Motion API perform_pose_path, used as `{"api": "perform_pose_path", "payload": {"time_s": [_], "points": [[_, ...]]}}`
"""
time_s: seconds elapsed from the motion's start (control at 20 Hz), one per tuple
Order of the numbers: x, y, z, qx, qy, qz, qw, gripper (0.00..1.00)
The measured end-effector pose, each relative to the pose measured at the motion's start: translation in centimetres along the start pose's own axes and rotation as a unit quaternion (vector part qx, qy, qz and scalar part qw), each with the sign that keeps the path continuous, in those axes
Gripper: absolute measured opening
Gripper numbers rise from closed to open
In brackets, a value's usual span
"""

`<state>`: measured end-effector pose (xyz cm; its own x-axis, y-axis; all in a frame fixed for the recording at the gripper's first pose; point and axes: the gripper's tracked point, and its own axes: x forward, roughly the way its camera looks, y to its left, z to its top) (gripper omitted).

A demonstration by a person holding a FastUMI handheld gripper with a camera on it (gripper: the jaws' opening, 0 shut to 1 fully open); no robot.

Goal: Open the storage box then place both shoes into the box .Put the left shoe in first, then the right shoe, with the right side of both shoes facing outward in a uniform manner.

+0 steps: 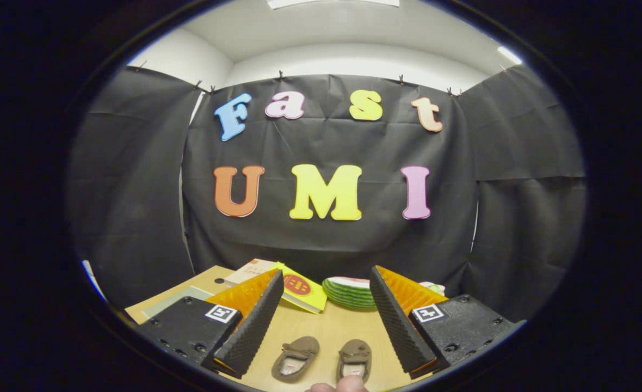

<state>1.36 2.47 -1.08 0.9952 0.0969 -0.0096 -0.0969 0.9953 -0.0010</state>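
The gripper (321, 321) hangs wide open, holding nothing, over the wooden table (326, 332) — both brown shoes (295, 357) lie side by side between its fingers, low and near, long axes pointing roughly away — storage box not identifiable

1. The light wooden table (321, 332) carries everything, with the booth's cloth wall behind it.
2. The gripper (325, 321) hangs above the table, fingers spread wide apart with nothing between the pads.
3. Two small brown suede moccasin shoes lie side by side on the table between the fingers: the left-hand shoe (296, 357) and the right-hand shoe (355, 359), near each other but apart.
4. A person's fingertip (348, 384) is just before the right-hand shoe.
5. Beyond the fingers, a yellow booklet (303, 294) lies left of a stack of watermelon-patterned round plates (349, 293).
6. A pale flat box (249, 271) lies behind the booklet.
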Motion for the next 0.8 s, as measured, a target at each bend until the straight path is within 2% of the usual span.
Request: {"api": "perform_pose_path", "payload": {"time_s": [0.4, 0.8], "points": [[1.0, 4.2, -2.3, 0.012, 0.035, 0.055, 0.998, 1.00], [1.4, 9.2, -7.0, 0.035, 0.093, 0.116, 0.988, 1.00]]}}
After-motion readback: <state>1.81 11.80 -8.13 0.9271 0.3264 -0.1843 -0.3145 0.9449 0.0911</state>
